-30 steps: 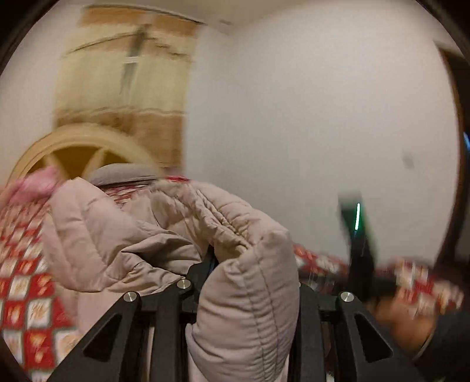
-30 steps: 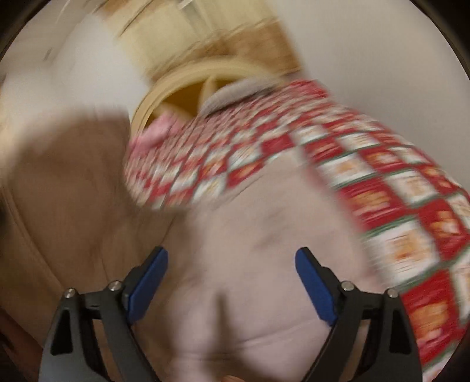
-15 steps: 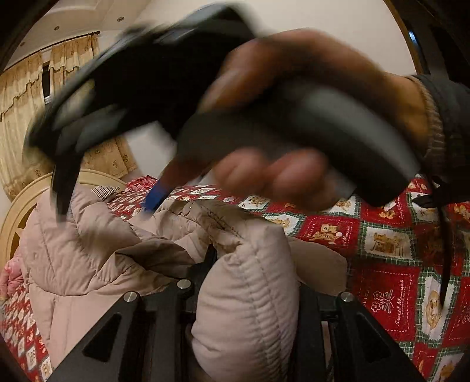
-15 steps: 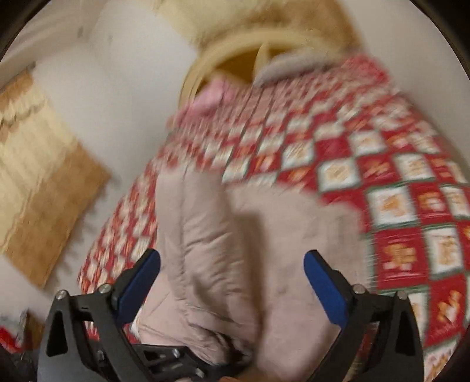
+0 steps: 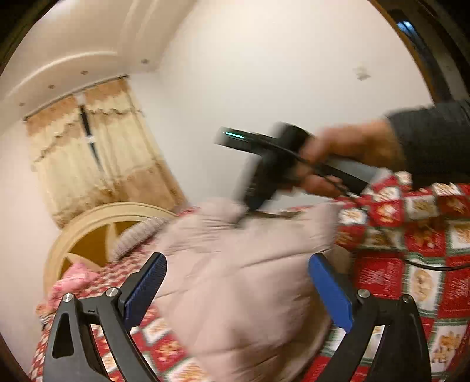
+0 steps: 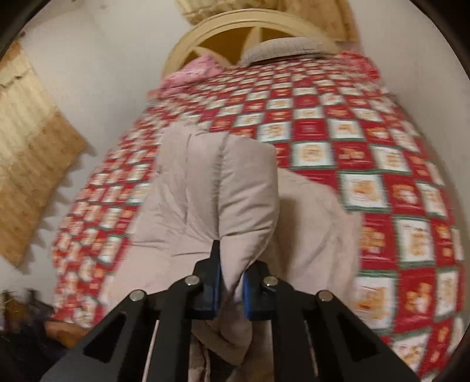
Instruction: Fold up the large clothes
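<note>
Right gripper clamps a puffy fold of the pink coat, which stretches away toward the headboard. Left gripper is opening, coat bulk between its fingers untouched.

Puffy beige quilted jacket bunched on red patchwork bedspread, fold raised.
</note>
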`<state>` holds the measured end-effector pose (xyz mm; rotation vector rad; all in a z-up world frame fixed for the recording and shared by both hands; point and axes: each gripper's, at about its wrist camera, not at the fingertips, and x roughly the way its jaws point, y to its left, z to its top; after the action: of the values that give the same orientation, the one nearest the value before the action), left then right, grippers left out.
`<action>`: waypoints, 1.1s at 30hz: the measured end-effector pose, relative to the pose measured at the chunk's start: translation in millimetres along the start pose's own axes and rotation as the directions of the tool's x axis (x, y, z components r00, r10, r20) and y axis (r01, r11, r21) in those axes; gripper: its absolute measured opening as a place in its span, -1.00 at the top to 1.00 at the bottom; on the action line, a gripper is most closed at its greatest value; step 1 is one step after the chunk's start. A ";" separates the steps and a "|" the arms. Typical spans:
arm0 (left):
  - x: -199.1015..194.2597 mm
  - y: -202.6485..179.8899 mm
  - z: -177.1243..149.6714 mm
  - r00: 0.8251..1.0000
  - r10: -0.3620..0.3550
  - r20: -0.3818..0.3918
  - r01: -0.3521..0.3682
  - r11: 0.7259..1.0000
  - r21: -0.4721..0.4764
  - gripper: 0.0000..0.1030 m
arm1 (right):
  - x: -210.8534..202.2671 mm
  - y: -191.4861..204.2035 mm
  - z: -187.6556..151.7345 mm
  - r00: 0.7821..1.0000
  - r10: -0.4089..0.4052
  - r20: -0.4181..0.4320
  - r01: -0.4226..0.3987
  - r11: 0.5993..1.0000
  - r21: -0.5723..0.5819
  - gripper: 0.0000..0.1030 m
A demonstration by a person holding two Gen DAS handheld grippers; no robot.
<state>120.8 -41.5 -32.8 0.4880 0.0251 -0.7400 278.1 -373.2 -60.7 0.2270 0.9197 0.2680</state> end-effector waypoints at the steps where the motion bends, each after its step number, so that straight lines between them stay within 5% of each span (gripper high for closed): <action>1: 2.8 8.0 1.7 1.000 0.020 0.000 -0.020 1.000 -0.009 -0.90 | -0.4 -8.9 -4.3 1.000 -0.021 0.003 0.021 1.000 0.017 0.74; 4: 37.3 47.5 12.5 0.993 0.104 -0.047 -0.108 0.989 -0.099 -0.90 | 1.5 -42.1 -21.9 0.996 -0.088 -0.006 0.088 0.991 0.101 0.74; 7: 103.4 77.9 17.0 0.987 0.061 -0.152 -0.095 0.968 -0.233 -0.90 | 3.2 -61.8 -36.9 0.994 -0.113 -0.014 0.114 0.979 0.168 0.74; 9: 158.5 72.0 10.6 0.963 0.032 -0.266 -0.097 0.967 -0.235 -0.90 | 4.8 -62.8 -39.7 0.992 -0.125 -0.015 0.125 0.975 0.184 0.71; 12: 209.2 46.7 -17.5 0.902 -0.008 -0.432 -0.086 0.976 -0.198 -0.90 | -15.6 -60.4 -30.6 0.977 -0.210 0.019 0.200 0.949 0.244 0.42; 15: 200.4 46.5 -28.2 0.920 -0.001 -0.392 -0.105 0.963 -0.248 -0.90 | -64.1 -37.7 -16.7 0.915 -0.354 0.192 0.292 0.912 0.288 0.31; 17: 197.6 49.6 -29.5 0.920 0.001 -0.392 -0.111 0.960 -0.258 -0.90 | -92.7 -12.9 -6.5 0.887 -0.290 0.359 0.187 0.937 0.294 0.31; 20: 188.5 56.7 -16.9 0.913 0.055 -0.404 -0.179 0.944 -0.277 -0.90 | -79.6 -0.1 11.6 0.893 -0.131 0.431 0.015 0.965 0.262 0.40; 23: 181.1 80.1 16.3 0.921 0.100 -0.376 -0.241 0.905 -0.351 -0.90 | -35.1 -16.8 20.1 0.905 -0.216 0.366 0.112 0.952 0.285 0.38; 26: 206.2 94.2 44.5 0.917 0.120 -0.380 -0.283 0.867 -0.410 -0.92 | -1.3 -45.0 7.0 0.926 -0.228 0.300 0.118 0.931 0.346 0.32; 28: 240.5 95.6 40.8 0.886 0.106 -0.451 -0.311 0.857 -0.411 -0.93 | 13.4 -53.9 -2.7 0.936 -0.232 0.267 0.125 0.923 0.364 0.32; 31: 289.3 87.0 8.7 0.791 0.114 -0.601 -0.382 0.859 -0.340 -0.93 | 16.4 -66.4 -22.0 0.932 -0.228 0.282 0.101 0.911 0.400 0.34; 33: 303.6 77.9 -14.9 0.758 0.070 -0.649 -0.374 0.862 -0.343 -0.93 | 20.6 -68.4 -31.7 0.936 -0.213 0.280 0.080 0.905 0.418 0.34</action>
<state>399.4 -180.4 -71.4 0.2515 0.7412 -0.2776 273.4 -428.6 -115.6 0.5619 0.6541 -0.1055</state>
